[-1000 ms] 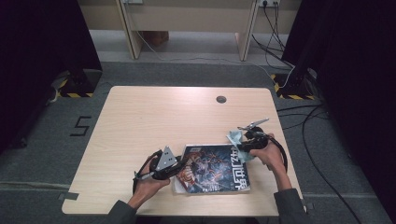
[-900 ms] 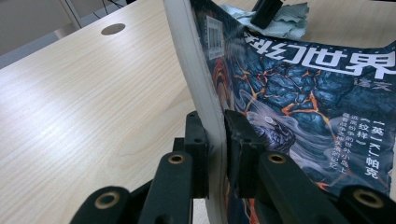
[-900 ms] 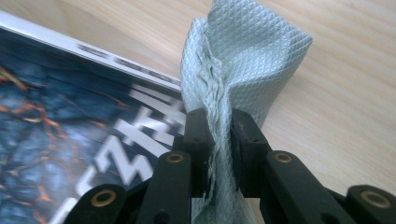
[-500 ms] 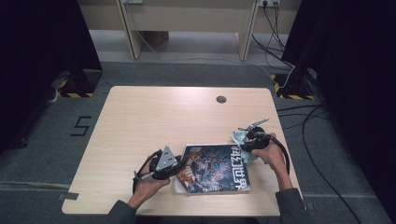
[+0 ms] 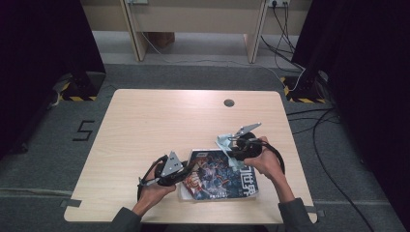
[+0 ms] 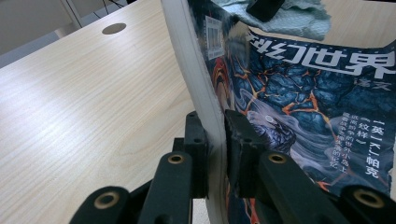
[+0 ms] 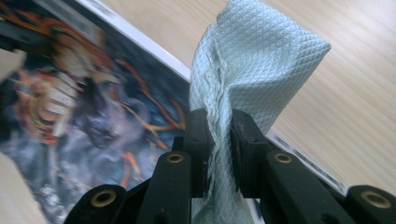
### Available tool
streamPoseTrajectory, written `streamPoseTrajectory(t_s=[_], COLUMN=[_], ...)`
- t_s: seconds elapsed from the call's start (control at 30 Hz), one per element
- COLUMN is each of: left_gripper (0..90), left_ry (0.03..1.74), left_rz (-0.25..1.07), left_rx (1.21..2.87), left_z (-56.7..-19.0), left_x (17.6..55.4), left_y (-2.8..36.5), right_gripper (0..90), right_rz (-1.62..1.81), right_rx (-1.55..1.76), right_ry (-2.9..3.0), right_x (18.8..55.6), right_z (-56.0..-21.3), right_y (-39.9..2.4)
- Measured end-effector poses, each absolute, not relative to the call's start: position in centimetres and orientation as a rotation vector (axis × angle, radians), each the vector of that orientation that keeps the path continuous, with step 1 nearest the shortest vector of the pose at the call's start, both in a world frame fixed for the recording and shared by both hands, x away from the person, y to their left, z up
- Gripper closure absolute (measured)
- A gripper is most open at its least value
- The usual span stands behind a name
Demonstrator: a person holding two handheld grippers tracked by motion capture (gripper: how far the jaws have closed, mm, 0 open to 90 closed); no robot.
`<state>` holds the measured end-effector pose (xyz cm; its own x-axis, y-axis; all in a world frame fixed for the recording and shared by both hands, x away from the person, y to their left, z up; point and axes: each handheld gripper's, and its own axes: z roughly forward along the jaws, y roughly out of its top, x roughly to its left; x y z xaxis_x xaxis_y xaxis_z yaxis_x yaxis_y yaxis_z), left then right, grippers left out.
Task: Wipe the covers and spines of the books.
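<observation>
Right claw point(image 5: 231, 146) lifted its cloth point(image 7: 243, 74) above the magazine point(image 5: 220, 176).

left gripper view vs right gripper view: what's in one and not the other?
Left gripper view alone: the left tongs clamped on the magazine's raised white page edge, its title and barcode readable, and the table's round hole.

Right gripper view alone: the right tongs pinching the pale blue cloth up close, its quilted weave clear.

Both: the magazine cover, the cloth, the wooden tabletop.
</observation>
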<state>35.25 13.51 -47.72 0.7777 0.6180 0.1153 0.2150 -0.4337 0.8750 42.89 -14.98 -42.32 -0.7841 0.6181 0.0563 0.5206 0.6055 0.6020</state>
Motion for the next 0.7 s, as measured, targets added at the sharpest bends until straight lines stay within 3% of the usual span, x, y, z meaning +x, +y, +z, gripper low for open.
streamPoseTrajectory(t_s=[0.23, 0.7], left_gripper=[79.6, 79.3], left_ry=[0.628, 0.648], left_rz=[0.524, 0.51], left_rx=[2.0, 1.991], left_z=[-47.8, -47.8], left_x=[35.3, 35.4], left_y=[13.6, 13.8], right_gripper=[78.4, 78.4], right_rz=[0.964, 0.945], right_rx=[0.962, 1.192], right_ry=[2.668, 2.488], right_x=[42.9, 43.7], right_z=[-42.2, -41.9], right_y=[-15.0, -22.4])
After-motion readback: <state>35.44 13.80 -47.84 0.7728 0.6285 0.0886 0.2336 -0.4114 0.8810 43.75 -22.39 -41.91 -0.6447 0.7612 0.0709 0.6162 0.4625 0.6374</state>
